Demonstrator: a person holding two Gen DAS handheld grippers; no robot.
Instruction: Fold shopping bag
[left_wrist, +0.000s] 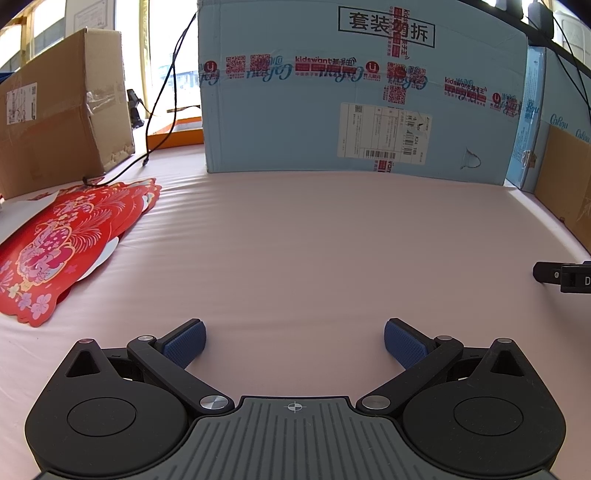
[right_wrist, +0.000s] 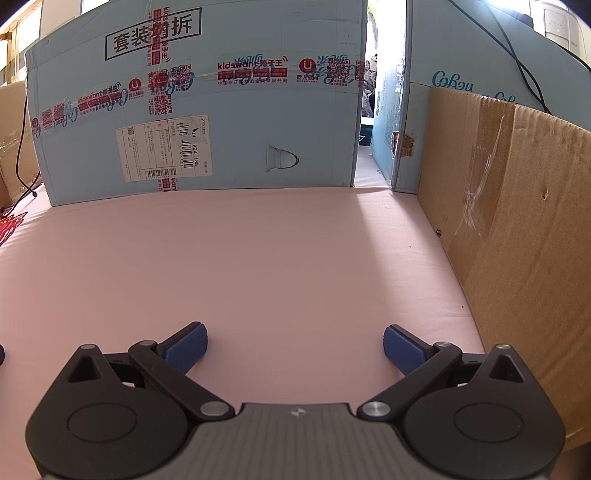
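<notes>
A pink cloth-covered surface (left_wrist: 295, 240) is carrying everything, its cloth lying smooth with faint creases at the left. A flat red shopping bag (left_wrist: 62, 243) with floral print is lying at its left edge, seemingly over white sheets, with a brown carton (left_wrist: 62, 110) and a black cable (left_wrist: 129, 168) behind it. A pale blue carton (left_wrist: 332, 92) is standing along the back, and a brown cardboard panel (right_wrist: 517, 240) is lining the right side.

Free room: pink counter (left_wrist: 295, 240), centre bare from near edge to far boxes. Obstacles: far, blue carton (left_wrist: 362, 92) upright, wall-like; left, brown box (left_wrist: 62, 110) w/ black cable (left_wrist: 162, 96) hanging beside; red paper items (left_wrist: 62, 240) flat at left; right, cardboard panel (right_wrist: 517, 221) along counter edge. Narrow gap (right_wrist: 369, 147) betw. blue carton and second blue box, far right.
</notes>
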